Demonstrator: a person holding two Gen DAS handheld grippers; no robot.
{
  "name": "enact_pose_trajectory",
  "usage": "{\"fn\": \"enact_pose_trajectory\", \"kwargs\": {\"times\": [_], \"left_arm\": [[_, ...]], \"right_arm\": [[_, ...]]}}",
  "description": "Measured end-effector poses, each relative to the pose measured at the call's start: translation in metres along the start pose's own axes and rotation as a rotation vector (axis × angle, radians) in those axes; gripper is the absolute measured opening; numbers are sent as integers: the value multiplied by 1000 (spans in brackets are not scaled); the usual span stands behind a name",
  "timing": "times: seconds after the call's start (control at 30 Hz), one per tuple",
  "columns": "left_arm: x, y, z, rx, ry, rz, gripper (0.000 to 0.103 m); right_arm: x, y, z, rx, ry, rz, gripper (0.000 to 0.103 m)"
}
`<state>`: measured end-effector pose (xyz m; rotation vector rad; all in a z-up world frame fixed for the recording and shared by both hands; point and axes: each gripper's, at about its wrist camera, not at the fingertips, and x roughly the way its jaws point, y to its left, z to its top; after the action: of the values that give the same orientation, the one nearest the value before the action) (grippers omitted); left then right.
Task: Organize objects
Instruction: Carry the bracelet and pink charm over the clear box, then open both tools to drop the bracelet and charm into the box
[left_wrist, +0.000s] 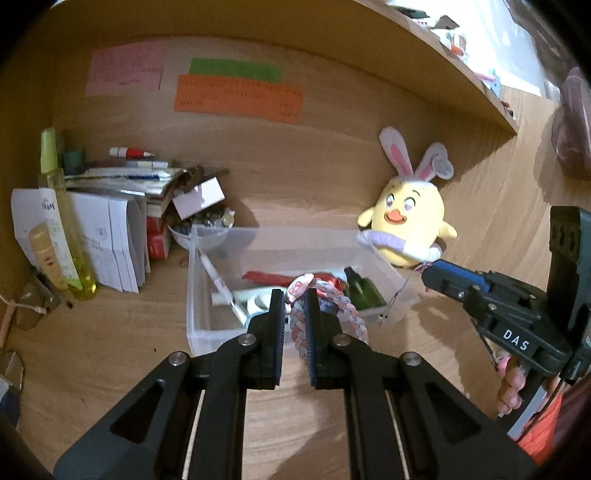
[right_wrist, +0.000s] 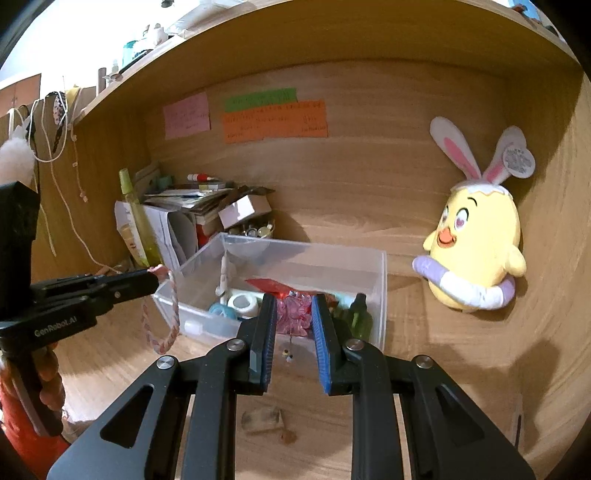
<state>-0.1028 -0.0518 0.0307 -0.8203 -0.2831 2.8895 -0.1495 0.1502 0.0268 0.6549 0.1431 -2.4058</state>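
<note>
left tongs (left_wrist: 295, 295): clamped on braided band (left_wrist: 345, 314), held over near edge of clear bin (left_wrist: 207, 332).
right tongs (right_wrist: 293, 299): clamped on pink charm (right_wrist: 293, 314), just short of bin.
progress: bin part filled; both items still to drop.
beyond: plush chick (right_wrist: 476, 251) right, paper stack (left_wrist: 110, 236) left; nothing blocks.

left gripper (left_wrist: 295, 301): matte black linkage arms, silver pivot screws, blue ribbed pads, white "GenRobot.AI" lettering | right gripper (right_wrist: 293, 306): same black build, blue pads, white "DAS" marking | hand (right_wrist: 48, 373): bare skin, orange-red sleeve
</note>
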Motion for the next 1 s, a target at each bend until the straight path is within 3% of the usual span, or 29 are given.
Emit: {"fn": "enact_pose_trajectory", "kwargs": {"times": [0.53, 1.0], "left_arm": [[28, 29, 25, -73, -2, 30, 9], [77, 51, 12, -120, 104, 70, 9]], "right_arm": [[31, 1, 30, -30, -16, 9, 18], [84, -8, 5, -18, 137, 23, 18]]}}
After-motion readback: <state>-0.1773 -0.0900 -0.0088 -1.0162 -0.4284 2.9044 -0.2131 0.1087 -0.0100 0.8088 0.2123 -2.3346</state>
